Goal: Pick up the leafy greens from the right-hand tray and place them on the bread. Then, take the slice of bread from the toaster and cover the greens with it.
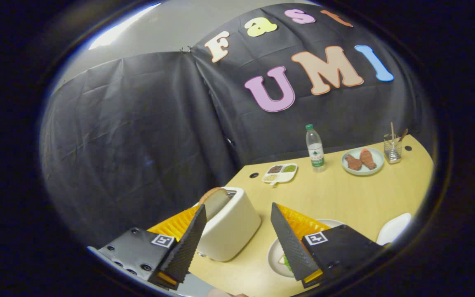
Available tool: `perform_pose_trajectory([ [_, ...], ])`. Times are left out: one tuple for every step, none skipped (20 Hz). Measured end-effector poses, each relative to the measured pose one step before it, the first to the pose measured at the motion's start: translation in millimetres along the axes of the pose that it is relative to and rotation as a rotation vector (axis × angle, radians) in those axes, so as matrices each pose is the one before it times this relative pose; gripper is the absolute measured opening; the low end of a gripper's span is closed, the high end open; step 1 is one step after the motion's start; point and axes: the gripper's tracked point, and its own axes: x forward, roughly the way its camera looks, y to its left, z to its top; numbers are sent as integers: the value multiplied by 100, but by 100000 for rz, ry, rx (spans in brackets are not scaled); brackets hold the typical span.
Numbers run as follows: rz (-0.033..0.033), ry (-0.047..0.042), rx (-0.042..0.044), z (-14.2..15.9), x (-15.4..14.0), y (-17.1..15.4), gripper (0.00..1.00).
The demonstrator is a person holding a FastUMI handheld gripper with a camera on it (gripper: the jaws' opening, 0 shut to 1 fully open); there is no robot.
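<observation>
— What did we see?
— Our gripper hung wide open, holding nothing, the toaster and its bread slice just ahead, greens on the near plate.

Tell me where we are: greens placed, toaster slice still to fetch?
Greens look placed: a bit of green shows on the round white plate behind one finger, bread there hidden. In hand: nothing; the hand-held gripper is open toward the white toaster. Left: the brown-crusted bread slice sits in its slot, ungrasped.
</observation>
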Motion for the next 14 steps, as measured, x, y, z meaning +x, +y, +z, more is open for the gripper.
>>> perform_pose_trajectory([
  [1649, 132, 928, -52, 683, 1004, 98],
  [1360, 238, 496, -115, 706, 923, 98],
  [948, 740, 284, -153, 747, 837, 98],
  [764, 654, 287, -362, 844, 764, 98],
  [879, 976, 575, -343, 954, 670, 98],
  [986, 1497, 969, -615, 1062, 666, 98],
  [1092, 1445, 1173, -462, 1032, 487, 98],
  [752, 1191, 1261, -383, 968, 426, 98],
  [370, 1017, 1060, -202, 949, 307, 98],
  [-193, 690, 472, -261, 789, 154, 98],
  [-1616, 234, 385, -20, 715, -275, 98],
  [-1581, -44, 544, -59, 602, -333, 98],
  [-1462, 104, 878, -97, 645, -305, 97],
  [-1092, -58, 1150, -103, 552, -140, 97],
])
